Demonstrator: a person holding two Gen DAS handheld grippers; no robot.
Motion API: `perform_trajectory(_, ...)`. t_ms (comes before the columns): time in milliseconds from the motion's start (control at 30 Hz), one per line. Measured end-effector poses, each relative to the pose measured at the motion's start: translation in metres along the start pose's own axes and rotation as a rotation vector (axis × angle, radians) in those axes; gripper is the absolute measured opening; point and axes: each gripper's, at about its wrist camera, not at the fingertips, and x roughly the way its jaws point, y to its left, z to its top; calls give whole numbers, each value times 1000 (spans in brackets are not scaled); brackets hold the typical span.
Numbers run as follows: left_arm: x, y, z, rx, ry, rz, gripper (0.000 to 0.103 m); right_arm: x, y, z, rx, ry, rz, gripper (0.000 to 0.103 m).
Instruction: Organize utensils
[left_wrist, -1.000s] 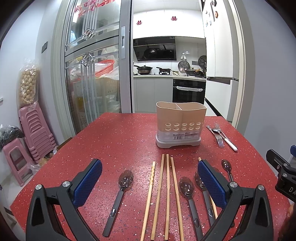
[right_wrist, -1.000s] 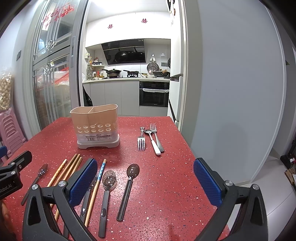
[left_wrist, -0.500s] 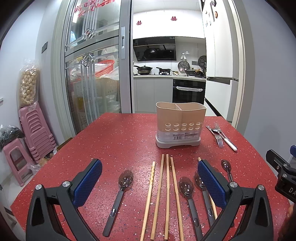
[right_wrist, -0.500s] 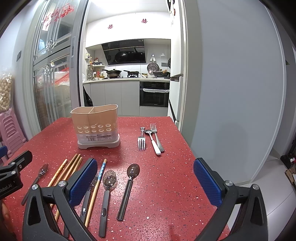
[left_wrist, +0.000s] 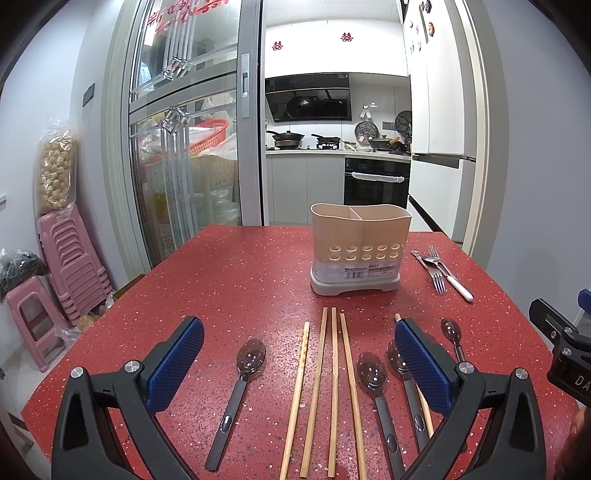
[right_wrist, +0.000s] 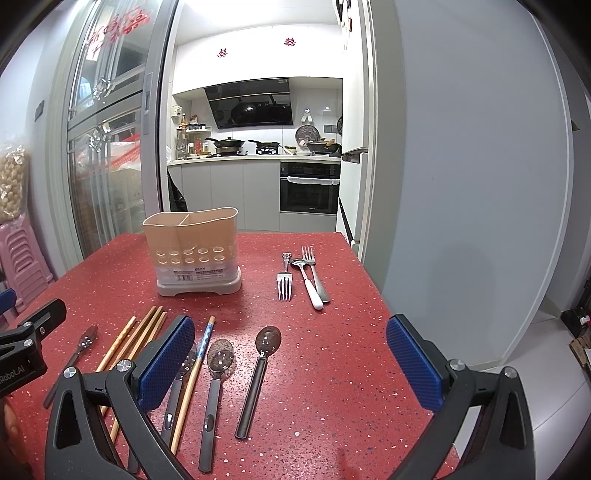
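Observation:
A beige two-compartment utensil holder stands empty on the red table. In front of it lie several wooden chopsticks, dark-handled spoons, and at the right two forks with a white-handled spoon. My left gripper is open and empty above the chopsticks. My right gripper is open and empty above the right spoons.
The table's right edge drops to a grey wall and tiled floor. Pink stacked stools stand left of the table. A glass sliding door and a kitchen lie behind.

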Motion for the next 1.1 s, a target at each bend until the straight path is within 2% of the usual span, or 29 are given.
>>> perform_trajectory(1100, 1, -2, 0, -1, 8, 3, 103, 2, 6, -1, -14, 11, 8, 103)
